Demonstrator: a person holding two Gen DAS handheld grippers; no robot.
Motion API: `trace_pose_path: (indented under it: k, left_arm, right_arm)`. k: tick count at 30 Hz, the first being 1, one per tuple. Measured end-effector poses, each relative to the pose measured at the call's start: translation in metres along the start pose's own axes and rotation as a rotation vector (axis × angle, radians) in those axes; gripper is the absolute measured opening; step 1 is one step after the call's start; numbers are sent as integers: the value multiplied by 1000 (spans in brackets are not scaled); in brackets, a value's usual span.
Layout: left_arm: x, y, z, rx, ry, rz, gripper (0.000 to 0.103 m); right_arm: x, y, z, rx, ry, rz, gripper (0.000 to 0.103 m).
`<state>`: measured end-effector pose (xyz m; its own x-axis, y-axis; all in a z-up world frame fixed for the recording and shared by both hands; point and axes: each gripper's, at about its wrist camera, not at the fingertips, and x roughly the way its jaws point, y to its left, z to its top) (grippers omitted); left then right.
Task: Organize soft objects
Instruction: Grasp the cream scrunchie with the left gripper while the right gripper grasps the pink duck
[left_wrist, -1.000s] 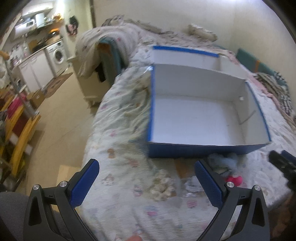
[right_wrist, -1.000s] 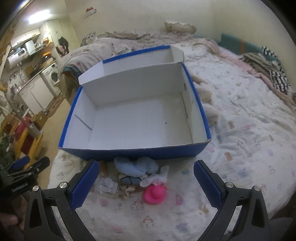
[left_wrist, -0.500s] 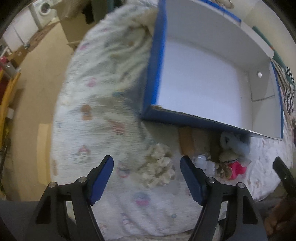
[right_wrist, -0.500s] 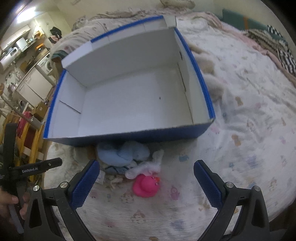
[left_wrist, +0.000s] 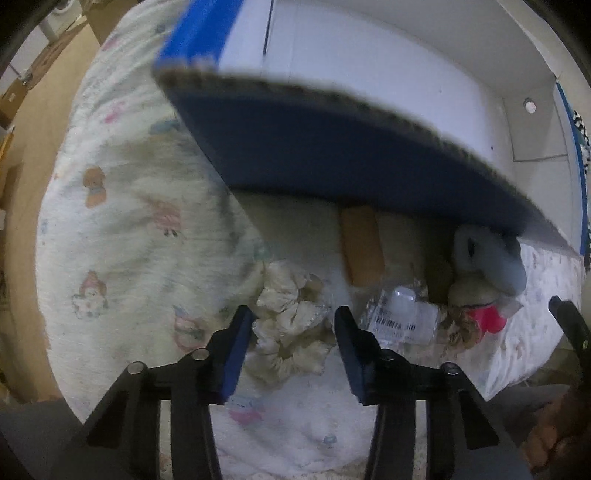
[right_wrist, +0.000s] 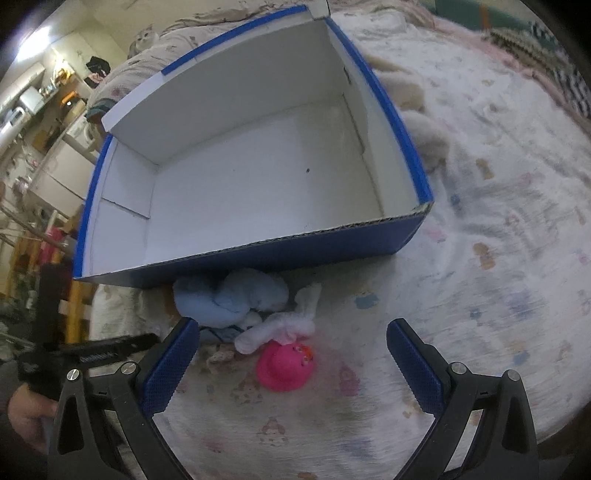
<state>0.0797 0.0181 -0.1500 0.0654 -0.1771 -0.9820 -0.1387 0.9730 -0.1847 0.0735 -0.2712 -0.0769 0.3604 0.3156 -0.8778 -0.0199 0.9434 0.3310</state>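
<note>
A cream scrunchie (left_wrist: 291, 332) lies on the patterned bedsheet in front of a blue box (left_wrist: 332, 155) with a white inside. My left gripper (left_wrist: 292, 314) points down over the scrunchie. Its jaws are closing, with the scrunchie between the blue pads, which I do not see pressing on it. My right gripper (right_wrist: 293, 325) stands open above a pink duck toy (right_wrist: 286, 369), a white soft piece (right_wrist: 280, 325) and a light blue plush (right_wrist: 236, 295), holding nothing. The box (right_wrist: 258, 254) is empty.
A clear plastic packet (left_wrist: 402, 317) and a tan block (left_wrist: 362, 247) lie between the scrunchie and the plush, by the box's front wall. The bed's edge and the floor (left_wrist: 22, 155) are to the left. A person's hand (right_wrist: 26, 410) holds the left gripper's handle.
My left gripper has dropped close over the scrunchie, tipped downward, and its jaws have narrowed around it. My right gripper has lowered toward the pink toy and plush.
</note>
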Motion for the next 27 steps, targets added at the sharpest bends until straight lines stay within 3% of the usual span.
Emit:
trace_pose_path:
  k: [4,6,9,14,17,20,23,27]
  left_arm:
    - [13,5,-8,7,13,-15,24]
    - [15,6,-10,14,6,-9,18]
    - [14,0,-13,47,-22,-11,16]
    - [-12,-8,-11,62,-71,5,16]
    - [-21,-6,-19,60,-96,11,16]
    - [-30,-6,-21,60,-109,12,16]
    - [-41,-3,-26,61,-118,18,16]
    - [-48,-7,-39,66,-137,26,16]
  right_arm:
    - [8,-10,1,59,41,47,103]
    - [13,-13,0,79,67,53,96]
    - [26,-13,-4,75,123,53,82]
    - [51,-1,-14,7,215,23,77]
    - [59,7,-19,-26,238,7,64]
    - [64,13,-20,-37,251,4,59]
    - [66,17,-21,-50,260,-4,40]
    - [61,20,-25,-53,250,3,34]
